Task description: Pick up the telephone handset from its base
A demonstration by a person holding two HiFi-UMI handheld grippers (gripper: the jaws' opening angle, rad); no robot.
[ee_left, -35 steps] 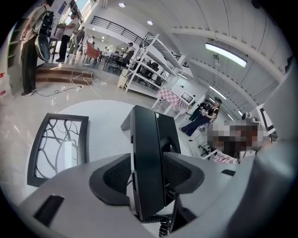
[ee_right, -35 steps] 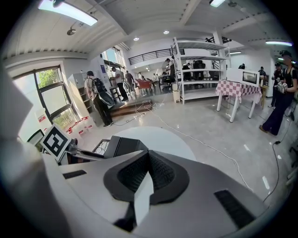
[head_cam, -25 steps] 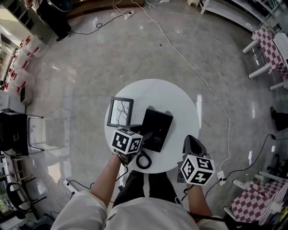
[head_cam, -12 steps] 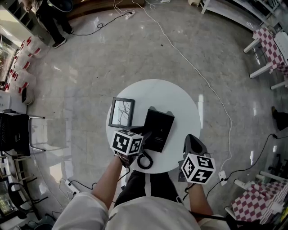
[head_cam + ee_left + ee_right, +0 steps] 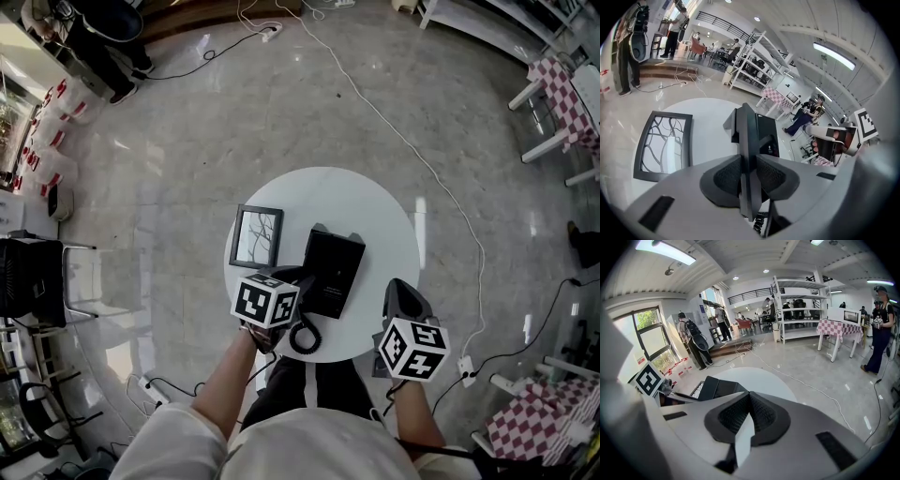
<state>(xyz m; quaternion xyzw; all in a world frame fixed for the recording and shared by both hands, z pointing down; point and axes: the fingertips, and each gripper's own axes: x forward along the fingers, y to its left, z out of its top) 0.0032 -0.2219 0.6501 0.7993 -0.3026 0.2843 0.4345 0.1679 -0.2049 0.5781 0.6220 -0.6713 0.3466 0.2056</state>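
The black telephone base [image 5: 333, 272] sits on a round white table [image 5: 366, 202]. Its black handset [image 5: 748, 140] lies along the base's left side, and its coiled cord [image 5: 304, 336] curls near the table's front edge. My left gripper [image 5: 296, 285] has just been closing its jaws, and both pads now press on the handset's sides. In the left gripper view the handset runs straight up between the left gripper's [image 5: 749, 174] pads. My right gripper [image 5: 401, 295] hovers at the table's front right edge, shut with nothing in it.
A black picture frame [image 5: 257, 236] lies flat on the table left of the phone. White cables [image 5: 394, 131] run across the grey floor beyond the table. A black chair [image 5: 28, 281] stands at far left, and checked tables [image 5: 562, 94] at right. People stand in the background.
The left gripper's jaws have come together onto the handset. Both hands have stayed about where they were.
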